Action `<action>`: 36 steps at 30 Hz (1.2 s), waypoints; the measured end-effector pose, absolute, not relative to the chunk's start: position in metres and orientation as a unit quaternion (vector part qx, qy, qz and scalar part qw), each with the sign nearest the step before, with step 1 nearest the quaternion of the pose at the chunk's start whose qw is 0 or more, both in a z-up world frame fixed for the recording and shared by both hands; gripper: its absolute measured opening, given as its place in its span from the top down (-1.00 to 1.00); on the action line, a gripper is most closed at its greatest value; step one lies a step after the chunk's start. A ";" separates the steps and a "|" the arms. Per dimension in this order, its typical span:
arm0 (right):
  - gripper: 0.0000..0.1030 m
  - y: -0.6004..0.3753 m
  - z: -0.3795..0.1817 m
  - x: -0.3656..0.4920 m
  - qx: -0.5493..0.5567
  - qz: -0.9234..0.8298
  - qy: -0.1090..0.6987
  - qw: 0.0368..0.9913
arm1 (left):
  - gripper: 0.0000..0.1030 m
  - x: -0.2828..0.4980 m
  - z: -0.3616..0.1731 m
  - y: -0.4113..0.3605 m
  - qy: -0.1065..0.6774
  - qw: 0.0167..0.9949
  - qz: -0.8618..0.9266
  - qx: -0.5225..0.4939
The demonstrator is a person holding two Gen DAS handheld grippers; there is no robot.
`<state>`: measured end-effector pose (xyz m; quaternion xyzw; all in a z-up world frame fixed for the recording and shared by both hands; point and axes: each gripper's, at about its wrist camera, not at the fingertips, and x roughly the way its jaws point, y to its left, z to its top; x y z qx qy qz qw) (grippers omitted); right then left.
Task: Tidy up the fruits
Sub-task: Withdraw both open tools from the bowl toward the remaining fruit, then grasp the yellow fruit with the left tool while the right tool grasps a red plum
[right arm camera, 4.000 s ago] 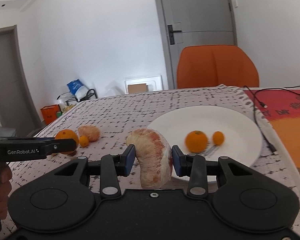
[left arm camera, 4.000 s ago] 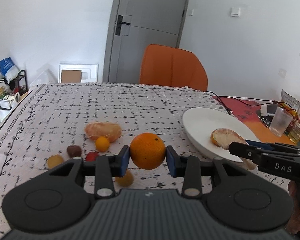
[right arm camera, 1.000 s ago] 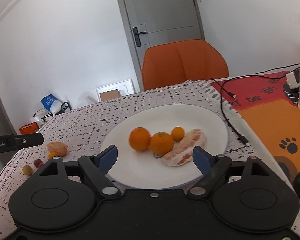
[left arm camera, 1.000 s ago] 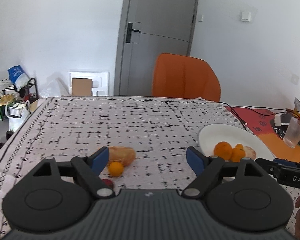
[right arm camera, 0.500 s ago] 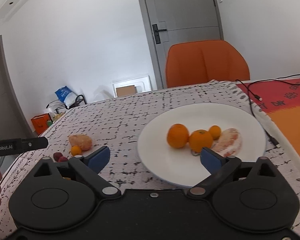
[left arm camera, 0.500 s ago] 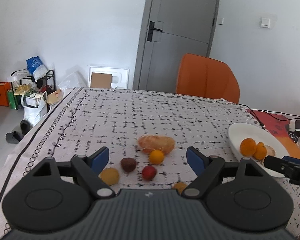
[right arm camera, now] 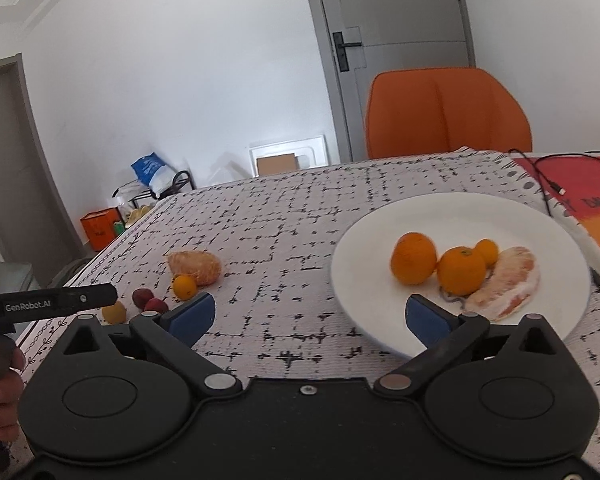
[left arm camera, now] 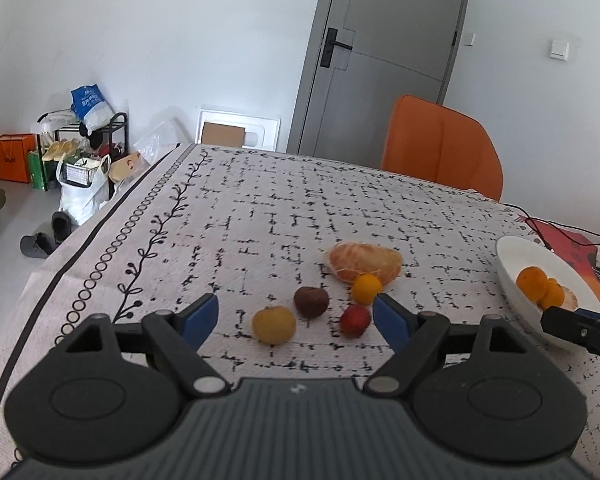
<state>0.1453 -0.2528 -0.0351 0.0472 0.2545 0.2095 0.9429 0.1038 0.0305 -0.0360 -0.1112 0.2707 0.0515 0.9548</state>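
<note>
Patterned cloth covers the counter (left arm camera: 284, 216), where a white plate (right arm camera: 460, 208) holds a peeled pomelo segment (right arm camera: 508, 284), two oranges (right arm camera: 414, 258) and a small kumquat (right arm camera: 487, 251). Off the plate lie another peeled segment (left arm camera: 366, 262) and four small fruits (left arm camera: 274, 325). Left tool (left arm camera: 296, 320) is spread and empty; right tool's (right arm camera: 310, 316) jaws are opening, nothing between them.

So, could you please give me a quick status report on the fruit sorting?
Left gripper open, empty; right gripper opening, empty. White plate holds four fruits. Five fruits on tablecloth, including peeled citrus. Nothing in the way.
</note>
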 end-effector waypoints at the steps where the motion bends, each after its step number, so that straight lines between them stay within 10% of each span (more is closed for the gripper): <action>1: -1.00 -0.250 -0.036 0.146 0.046 0.212 0.256 0.942 | -0.60 0.104 -0.038 0.032 0.271 0.954 0.053 -0.113; 14: -1.00 -0.214 -0.036 0.156 0.019 0.238 0.261 0.935 | -0.27 0.115 -0.054 0.049 0.279 0.949 0.047 -0.138; 21: -0.98 -0.189 -0.035 0.161 0.002 0.267 0.263 0.927 | 0.50 0.119 -0.057 0.055 0.292 0.944 0.036 -0.148; 36: -0.35 -0.132 -0.044 0.170 -0.017 0.331 0.292 0.897 | 0.50 0.099 -0.046 0.092 0.270 0.947 0.072 -0.162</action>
